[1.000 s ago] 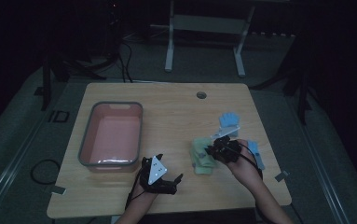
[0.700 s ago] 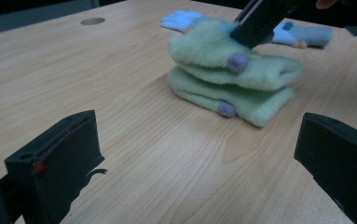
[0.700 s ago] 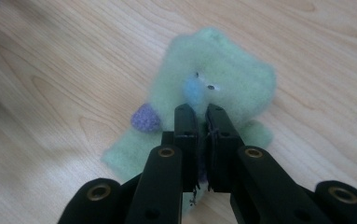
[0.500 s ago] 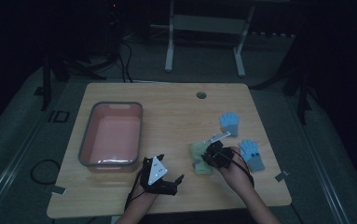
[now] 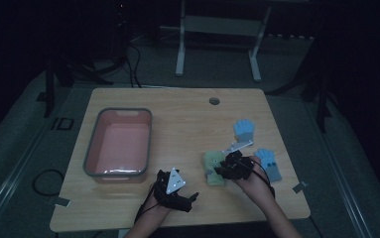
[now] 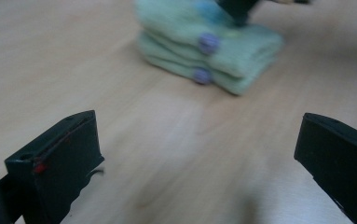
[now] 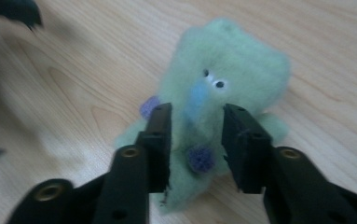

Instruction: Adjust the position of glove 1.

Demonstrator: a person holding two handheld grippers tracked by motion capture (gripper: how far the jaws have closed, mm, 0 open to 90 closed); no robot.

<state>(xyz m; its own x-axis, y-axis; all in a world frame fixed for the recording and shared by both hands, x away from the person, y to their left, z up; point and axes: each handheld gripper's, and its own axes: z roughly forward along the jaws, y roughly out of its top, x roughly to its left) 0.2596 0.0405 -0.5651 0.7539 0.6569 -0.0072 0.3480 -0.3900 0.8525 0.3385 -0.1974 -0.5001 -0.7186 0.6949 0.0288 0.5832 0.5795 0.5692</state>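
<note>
Jaws of the right gripper [image 7: 192, 140] have just been opening and now stand loosely around the green knitted gloves [image 7: 223, 93], which lie folded on the table [image 5: 177, 129]. Left gripper [image 6: 199, 154] rests open nearby. No writing is readable.

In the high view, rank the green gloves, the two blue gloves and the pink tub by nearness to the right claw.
1. Stacked green knitted gloves, at the right claw.
2. Blue glove with dots, just right of it.
3. Upper blue glove, farther up the table.
4. Grey-rimmed pink plastic tub, far left.
</note>
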